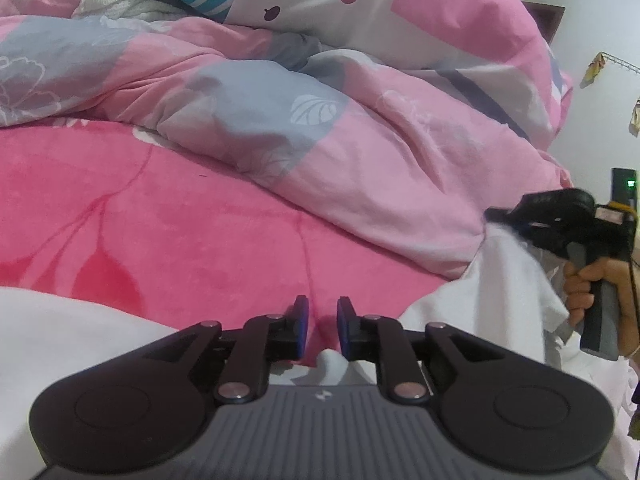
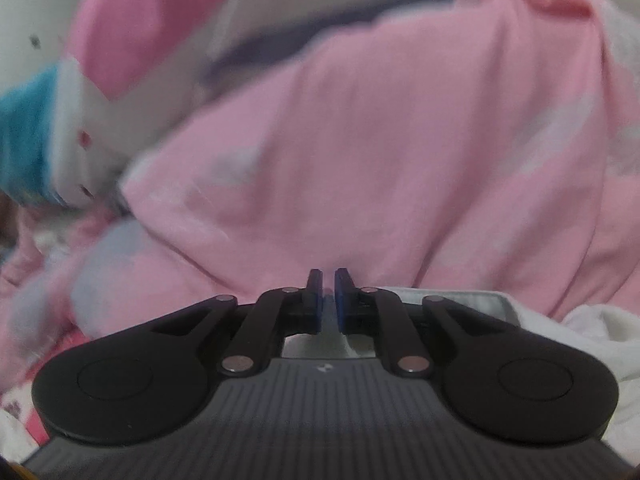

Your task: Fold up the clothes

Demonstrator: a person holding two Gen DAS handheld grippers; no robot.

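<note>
Nearest your lens sit the left tongs (image 1: 322, 308), and the first hazard lies with them: a tuft of the white garment (image 1: 516, 280) rests low between their pads, and if the pads are not truly biting it, that corner is likely to slide out once you draw the cloth taut, leaving a crooked fold. Beyond their tips lies the pink fleece blanket (image 1: 180, 220); further ahead is the rumpled duvet (image 1: 320, 140). The duvet is a second hazard, since it lies close enough ahead of both tongs that a swept edge of the garment could drag over it or catch in its folds. To the right of the left tongs, the garment rises in a slack drape; a hard pull on so small a bite could strip it free.

Left tongs: pads nearly together, a narrow gap showing blanket between the tips, cloth at the root of the gap. Whether they press on that cloth cannot be told.

Right tongs (image 2: 329, 280), gripped by your hand (image 1: 588, 284): pads pressed almost fully together, pinching an upper edge of the white garment, which hangs beneath their tips and bunches just to their right.
</note>
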